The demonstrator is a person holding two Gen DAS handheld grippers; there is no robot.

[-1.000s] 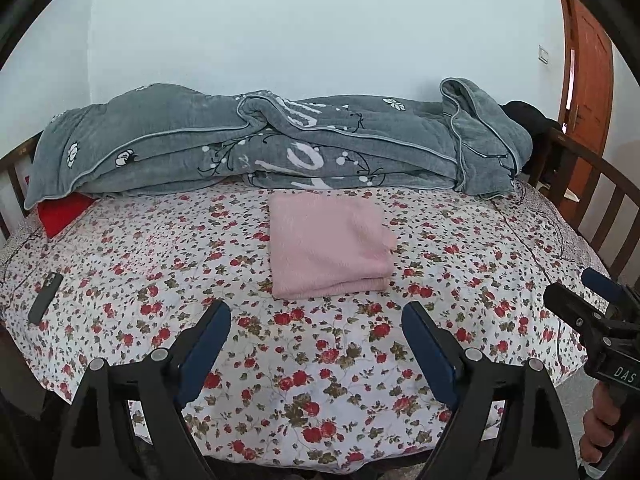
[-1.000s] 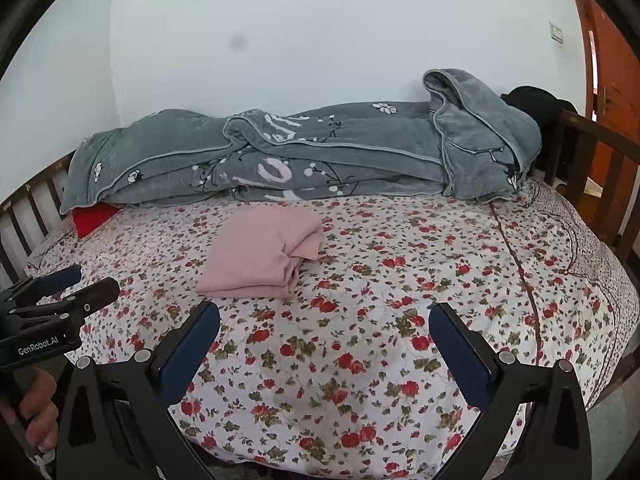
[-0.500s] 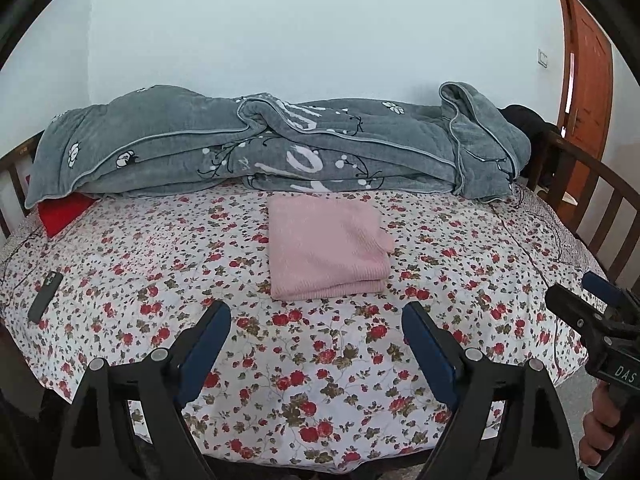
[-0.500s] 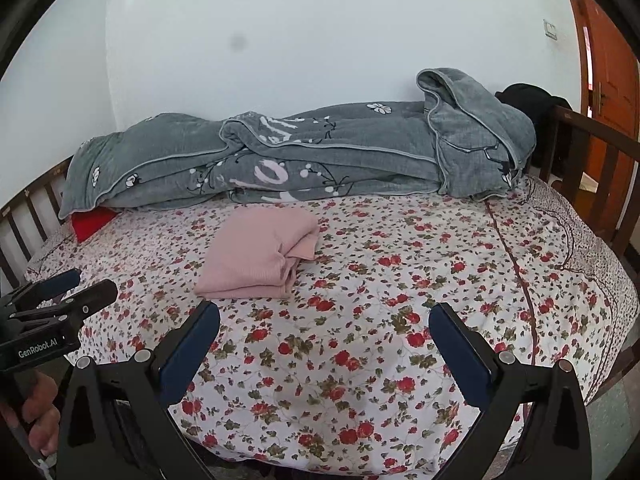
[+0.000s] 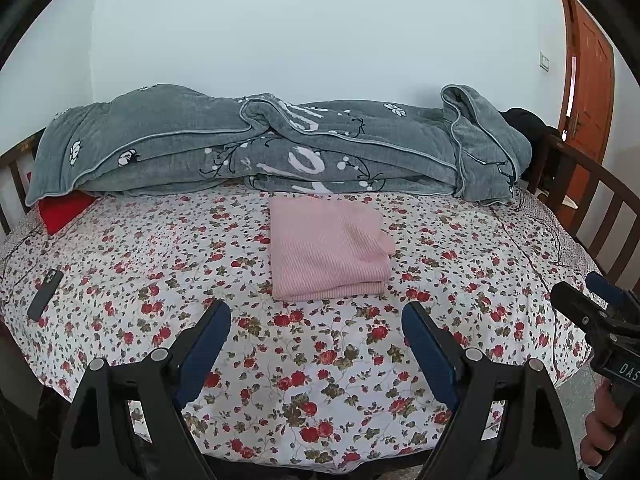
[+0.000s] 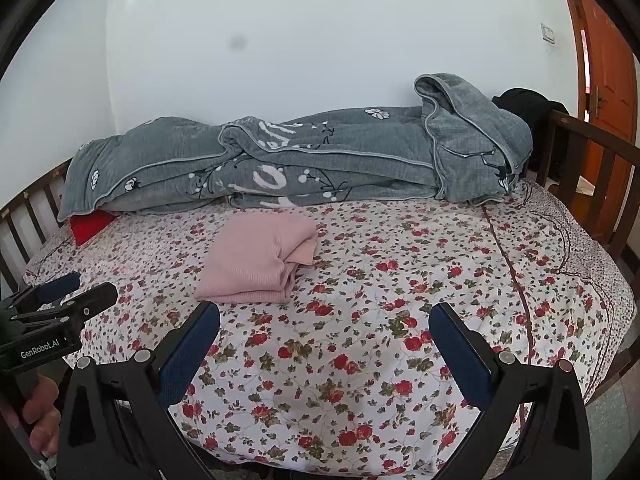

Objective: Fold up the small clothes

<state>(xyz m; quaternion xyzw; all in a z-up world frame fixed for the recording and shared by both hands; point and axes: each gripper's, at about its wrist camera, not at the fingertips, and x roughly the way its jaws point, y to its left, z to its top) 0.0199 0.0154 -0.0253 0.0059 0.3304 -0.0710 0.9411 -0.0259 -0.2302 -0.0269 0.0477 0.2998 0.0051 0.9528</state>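
My left claw (image 5: 316,322) wide apart and empty, my right claw (image 6: 324,322) likewise, both above the flowered bedsheet (image 5: 320,380), folded pink ribbed knit garment (image 5: 328,256) lying mid-bed, just before the rumpled grey blanket (image 5: 280,148)

No visible change in scene (views shifted only slightly)

Even, soft daylight, faint shadows; both views sharp, strongly bowed with black corners; a grey smudge on the right view's wall (image 6: 320,40).
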